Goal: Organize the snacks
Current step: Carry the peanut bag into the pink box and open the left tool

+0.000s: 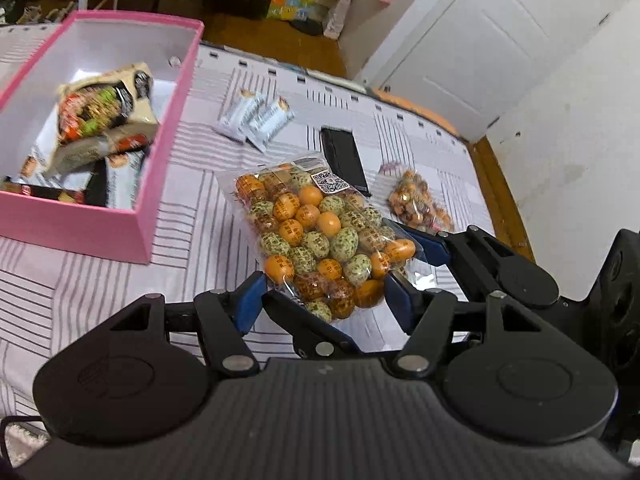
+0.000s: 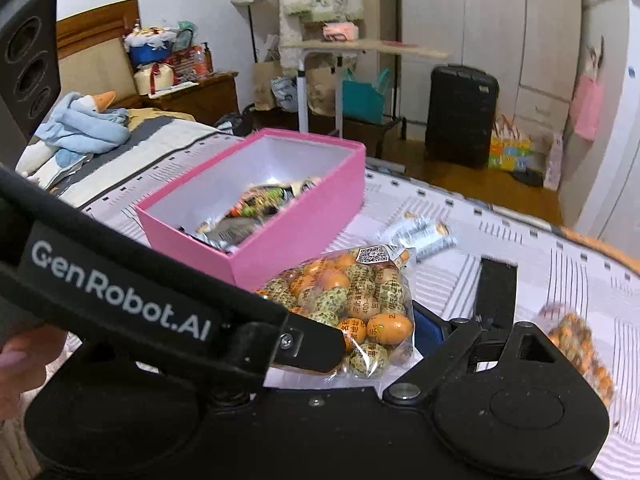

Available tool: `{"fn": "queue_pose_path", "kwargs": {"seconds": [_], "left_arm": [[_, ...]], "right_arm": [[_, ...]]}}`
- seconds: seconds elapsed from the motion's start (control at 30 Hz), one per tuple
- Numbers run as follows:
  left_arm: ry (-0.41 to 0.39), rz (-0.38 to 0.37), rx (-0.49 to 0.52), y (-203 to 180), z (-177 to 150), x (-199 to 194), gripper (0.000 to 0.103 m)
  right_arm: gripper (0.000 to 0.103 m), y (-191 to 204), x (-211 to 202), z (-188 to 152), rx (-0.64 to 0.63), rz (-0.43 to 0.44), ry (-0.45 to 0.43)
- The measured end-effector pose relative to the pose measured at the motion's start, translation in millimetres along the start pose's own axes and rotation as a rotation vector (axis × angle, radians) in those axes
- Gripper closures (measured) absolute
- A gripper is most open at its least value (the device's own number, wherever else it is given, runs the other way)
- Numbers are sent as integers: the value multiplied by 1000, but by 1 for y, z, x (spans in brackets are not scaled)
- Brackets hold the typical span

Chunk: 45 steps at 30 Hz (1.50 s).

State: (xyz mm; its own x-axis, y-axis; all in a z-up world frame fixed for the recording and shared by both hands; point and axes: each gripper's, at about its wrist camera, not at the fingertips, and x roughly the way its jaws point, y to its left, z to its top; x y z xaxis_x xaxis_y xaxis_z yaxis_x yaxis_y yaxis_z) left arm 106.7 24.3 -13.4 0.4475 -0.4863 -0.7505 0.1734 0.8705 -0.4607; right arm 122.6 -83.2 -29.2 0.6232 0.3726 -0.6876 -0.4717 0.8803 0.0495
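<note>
A clear bag of orange and speckled green egg-shaped snacks (image 1: 316,236) lies on the striped bed sheet; it also shows in the right wrist view (image 2: 352,304). My left gripper (image 1: 324,296) is open, its blue pads on either side of the bag's near end. My right gripper (image 2: 380,332) is at the bag's right edge; the left gripper's body hides its left finger, so I cannot tell its state. A pink box (image 1: 120,216) at left holds several snack packets (image 1: 100,116); it also shows in the right wrist view (image 2: 296,236).
Silver snack bars (image 1: 256,116) lie beyond the bag. A black flat packet (image 1: 344,156) and a small bag of orange snacks (image 1: 420,204) lie to the right. The bed edge and wooden floor (image 1: 504,200) are at right. A suitcase (image 2: 460,112) stands by the wardrobe.
</note>
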Motion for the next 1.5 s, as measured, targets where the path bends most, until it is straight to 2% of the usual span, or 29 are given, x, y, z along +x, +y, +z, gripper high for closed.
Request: {"fn": "queue_pose_path", "kwargs": {"seconds": [0.27, 0.53, 0.83, 1.03, 1.13, 1.23, 1.33, 1.37, 1.5], "left_arm": [[-122, 25, -12, 14, 9, -51, 40], [-209, 65, -76, 58, 35, -76, 40], [-229, 205, -139, 116, 66, -47, 40], [-202, 244, -202, 157, 75, -22, 40], [-174, 254, -244, 172, 74, -8, 40], [-150, 267, -284, 187, 73, 6, 38], [-190, 426, -206, 182, 69, 9, 37], [-207, 440, -190, 180, 68, 7, 37], [-236, 374, -192, 177, 64, -6, 36]], "right_arm": [[10, 35, -7, 41, -99, 25, -48], [10, 60, 24, 82, -196, 88, -74], [10, 63, 109, 97, -223, 249, -96], [9, 66, 154, 97, -269, 339, -51], [9, 69, 171, 94, -283, 362, 3], [7, 73, 187, 90, -295, 342, 98], [7, 75, 180, 83, -318, 273, 95], [7, 75, 172, 81, -327, 249, 75], [6, 61, 131, 78, -298, 232, 6]]}}
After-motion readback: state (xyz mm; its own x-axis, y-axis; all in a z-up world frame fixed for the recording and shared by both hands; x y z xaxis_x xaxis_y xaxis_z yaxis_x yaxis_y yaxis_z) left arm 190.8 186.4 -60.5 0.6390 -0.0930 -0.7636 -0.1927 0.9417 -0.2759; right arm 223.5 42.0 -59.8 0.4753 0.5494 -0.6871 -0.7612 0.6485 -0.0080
